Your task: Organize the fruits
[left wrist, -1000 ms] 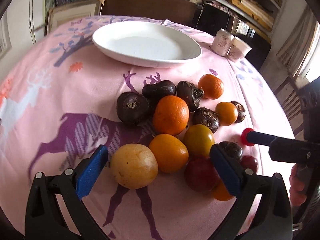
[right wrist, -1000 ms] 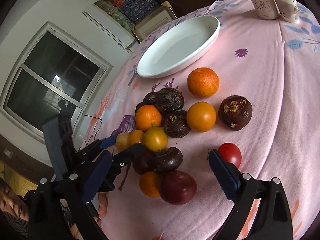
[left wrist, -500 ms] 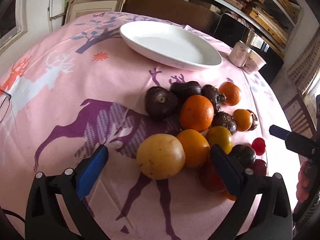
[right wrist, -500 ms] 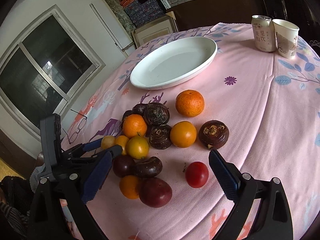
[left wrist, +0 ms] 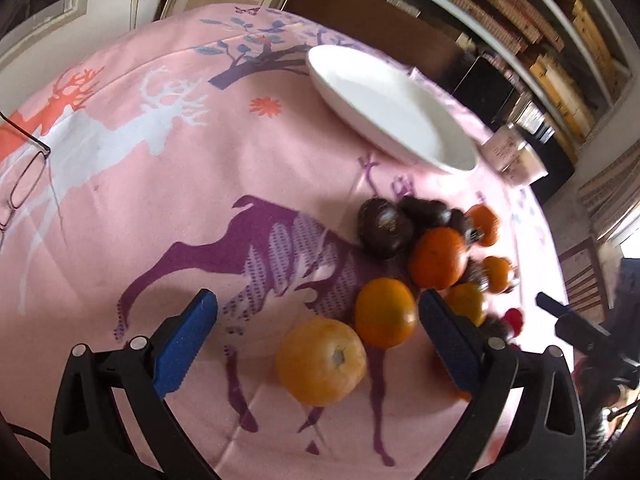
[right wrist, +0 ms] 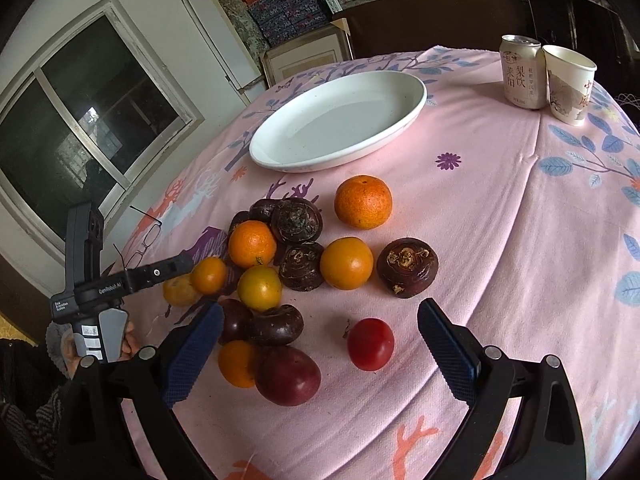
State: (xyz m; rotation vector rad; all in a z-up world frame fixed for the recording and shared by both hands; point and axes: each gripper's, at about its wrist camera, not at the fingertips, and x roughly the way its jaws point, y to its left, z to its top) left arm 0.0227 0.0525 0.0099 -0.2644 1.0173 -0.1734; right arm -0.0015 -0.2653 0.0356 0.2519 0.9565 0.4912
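Note:
A pile of oranges, dark water chestnuts and red fruits lies on the pink tablecloth. My left gripper [left wrist: 318,330] is open and empty, with a yellow-orange fruit [left wrist: 321,361] between its blue pads. An orange [left wrist: 385,313] sits just beyond it. My right gripper [right wrist: 318,338] is open and empty, with a small red fruit [right wrist: 371,344] between its pads and a dark red fruit [right wrist: 288,375] beside it. An empty white oval plate [right wrist: 384,128] stands behind the pile and also shows in the left wrist view [left wrist: 452,160].
A drink can [right wrist: 522,72] and a paper cup [right wrist: 570,84] stand at the back right. Eyeglasses [left wrist: 24,178] lie at the table's left edge. The left gripper body [right wrist: 104,280] shows at the left of the right wrist view. Shelves and a window surround the table.
The left gripper has swung left, so the fruit pile now sits at its right. The right gripper has pulled back and tilted up, with the red fruit now between its pads.

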